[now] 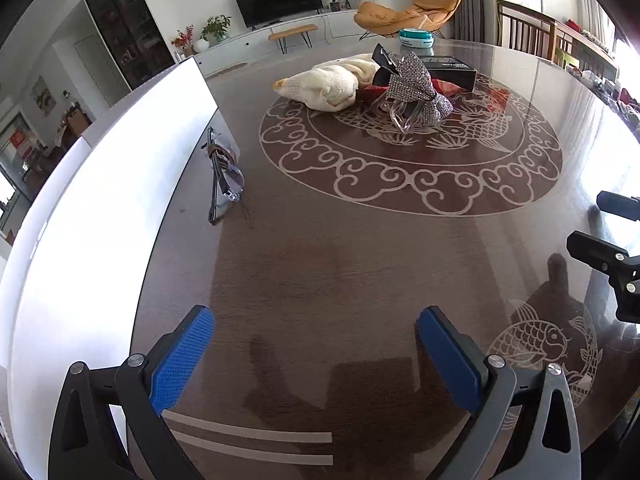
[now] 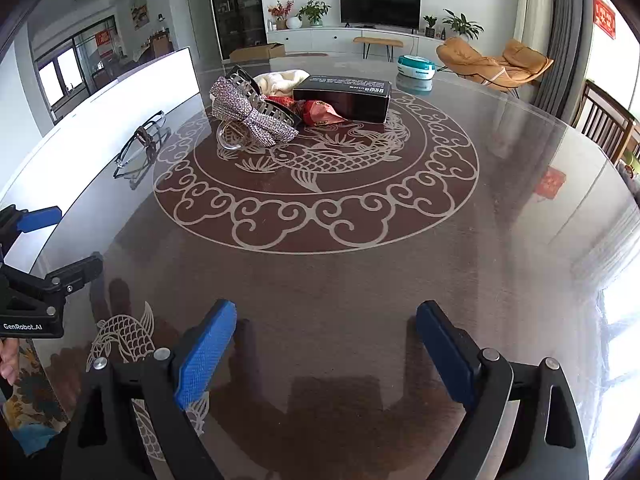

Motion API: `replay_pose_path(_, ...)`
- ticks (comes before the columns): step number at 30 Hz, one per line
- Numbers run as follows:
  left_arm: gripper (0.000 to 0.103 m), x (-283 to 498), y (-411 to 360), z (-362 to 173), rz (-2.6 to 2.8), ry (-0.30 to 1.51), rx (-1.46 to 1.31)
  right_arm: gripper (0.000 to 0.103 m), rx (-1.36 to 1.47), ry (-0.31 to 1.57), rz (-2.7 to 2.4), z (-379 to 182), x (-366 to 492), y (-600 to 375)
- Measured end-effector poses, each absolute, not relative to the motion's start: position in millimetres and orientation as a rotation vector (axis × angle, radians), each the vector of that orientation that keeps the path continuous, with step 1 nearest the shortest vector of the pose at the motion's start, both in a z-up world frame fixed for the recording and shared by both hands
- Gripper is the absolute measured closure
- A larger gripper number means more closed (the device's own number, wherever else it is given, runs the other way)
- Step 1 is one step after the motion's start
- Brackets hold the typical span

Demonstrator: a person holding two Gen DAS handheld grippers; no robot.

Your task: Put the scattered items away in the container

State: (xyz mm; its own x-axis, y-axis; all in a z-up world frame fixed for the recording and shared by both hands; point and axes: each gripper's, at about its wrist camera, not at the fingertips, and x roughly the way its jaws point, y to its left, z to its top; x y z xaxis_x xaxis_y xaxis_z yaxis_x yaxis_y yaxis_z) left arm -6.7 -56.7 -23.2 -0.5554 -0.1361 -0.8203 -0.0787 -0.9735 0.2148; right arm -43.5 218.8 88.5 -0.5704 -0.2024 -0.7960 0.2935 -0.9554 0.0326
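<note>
A white container (image 1: 120,184) stands at the table's left edge; it also shows in the right wrist view (image 2: 120,96). Folded glasses (image 1: 224,176) lie beside it, also in the right wrist view (image 2: 140,148). At the table's middle lies a pile: a rhinestone bow clip (image 1: 416,88) (image 2: 248,116), a white cloth (image 1: 332,80) (image 2: 280,78), a black box (image 1: 452,68) (image 2: 344,94) and a red packet (image 2: 320,114). My left gripper (image 1: 316,356) is open and empty above the near table. My right gripper (image 2: 326,356) is open and empty too.
The round dark table (image 1: 360,240) has a carved fish pattern under glass. A teal and white round tin (image 1: 416,38) (image 2: 416,66) stands at the far edge. Wooden chairs (image 2: 604,120) stand at the right. Each gripper sees the other at its frame edge (image 1: 612,264) (image 2: 40,280).
</note>
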Motion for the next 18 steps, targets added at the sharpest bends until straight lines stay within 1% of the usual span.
replay_pose_path(1, 0.0, -7, -56, -25, -2.735, -0.331, 1.448, 0.01, 1.278, 0.156, -2.558, 86, -45, 217)
replay_pose_path(3, 0.0, -12, -59, -27, -2.739, -0.297, 1.456, 0.002, 1.298, 0.192, -2.546, 83, -48, 212)
replay_pose_path(4, 0.0, -14, -60, -28, -2.743, -0.275, 1.462, 0.001, 1.308, 0.222, -2.544, 82, -49, 209)
replay_pose_path(7, 0.0, -20, -65, -32, -2.768, -0.181, 1.481, 0.0, 1.304, 0.215, -2.547, 81, -48, 210)
replay_pose_path(10, 0.0, -24, -74, -37, -2.793, -0.036, 1.505, 0.0, 1.305, 0.21, -2.558, 81, -47, 211)
replay_pose_path(18, 0.0, -24, -72, -37, -2.819, -0.041, 1.455, 0.0, 1.308, 0.202, -2.567, 81, -47, 212)
